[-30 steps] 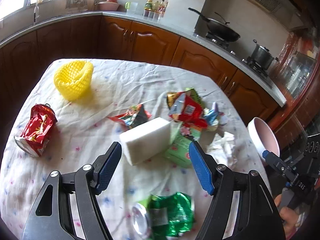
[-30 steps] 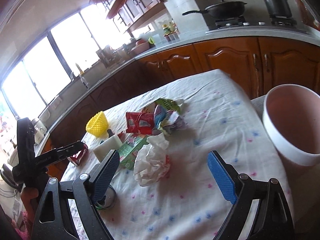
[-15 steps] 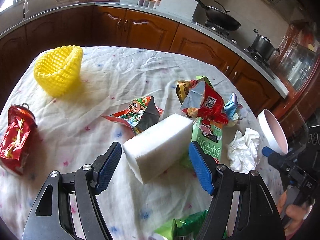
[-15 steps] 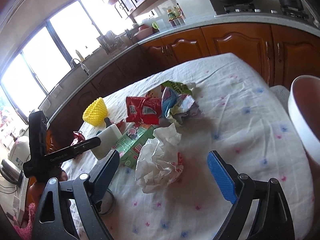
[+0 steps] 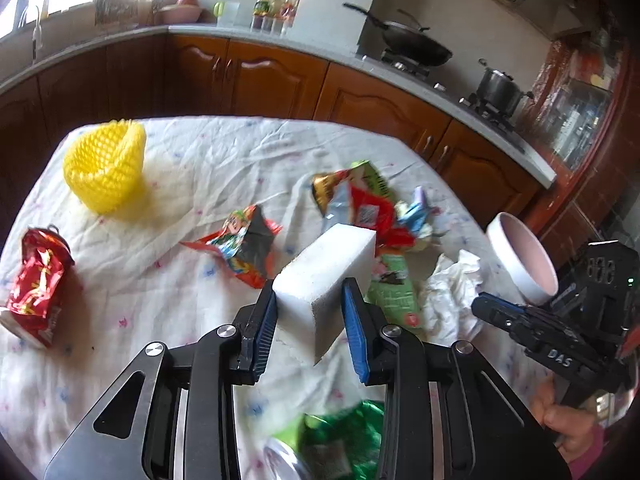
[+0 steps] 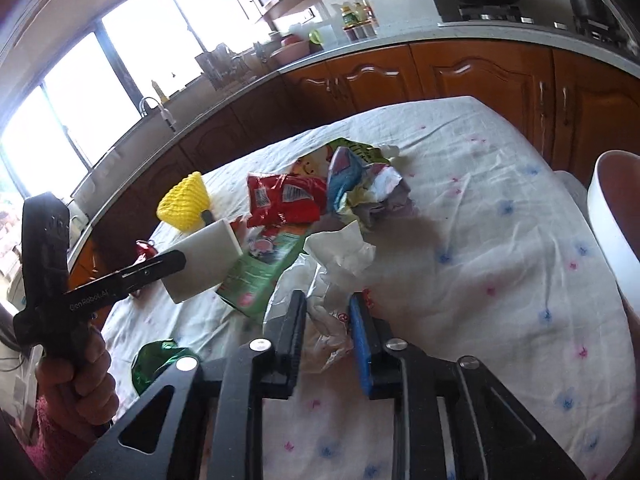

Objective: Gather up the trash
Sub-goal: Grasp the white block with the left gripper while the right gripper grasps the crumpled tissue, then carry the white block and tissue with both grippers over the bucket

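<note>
My left gripper is shut on a white foam block and holds it lifted off the cloth; it also shows in the right wrist view. My right gripper is shut on a crumpled white paper wad, which also shows in the left wrist view. The right gripper also appears at the right of the left wrist view. Snack wrappers, a green carton, a crushed red can and a crushed green can lie on the table.
A pink-white bin stands at the table's right edge, also in the right wrist view. A yellow foam net sits far left. The white flowered tablecloth covers the table. Kitchen cabinets run behind.
Both grippers have closed: the left on the foam block, which now stands lifted and tilted, and the right on the paper wad. Both moved forward over the table.
</note>
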Motion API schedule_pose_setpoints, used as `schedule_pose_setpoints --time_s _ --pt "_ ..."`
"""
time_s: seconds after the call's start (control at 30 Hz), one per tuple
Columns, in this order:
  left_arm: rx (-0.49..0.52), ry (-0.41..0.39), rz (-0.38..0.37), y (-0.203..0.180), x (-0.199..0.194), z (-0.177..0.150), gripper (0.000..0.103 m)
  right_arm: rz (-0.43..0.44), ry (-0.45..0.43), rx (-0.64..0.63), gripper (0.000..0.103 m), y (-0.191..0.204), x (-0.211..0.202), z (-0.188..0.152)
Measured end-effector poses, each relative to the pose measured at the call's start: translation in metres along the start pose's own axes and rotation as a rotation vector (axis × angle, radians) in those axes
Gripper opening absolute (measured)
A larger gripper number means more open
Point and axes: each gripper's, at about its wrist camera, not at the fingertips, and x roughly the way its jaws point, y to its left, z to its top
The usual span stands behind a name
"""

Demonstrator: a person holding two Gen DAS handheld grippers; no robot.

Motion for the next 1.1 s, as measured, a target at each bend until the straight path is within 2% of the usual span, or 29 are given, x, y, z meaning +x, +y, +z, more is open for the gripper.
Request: schedule_pose_setpoints --time_s 0.17,0.3,0.63,1.1 --pt "0.022 -0.061 -0.021 -0.021 -0.026 0.006 0.030 -0.007 -0.030 0.006 0.017 -0.006 -0.018 -0.002" --pt "0.040 -0.079 -0.042 -0.040 -0.032 0.006 0.030 -0.019 -0.059 0.022 0.017 -0.015 -0.037 -0.002" --pt "0.082 -0.071 -0.107 -0.094 -0.023 0.000 0.030 -0.085 -0.147 0.061 0.017 -0.050 -0.090 0.000" --pt "0.150 -0.031 -0.184 -0.155 0.000 0.004 0.030 -0.172 -0.220 0.137 0.017 -0.102 -0.139 -0.005"
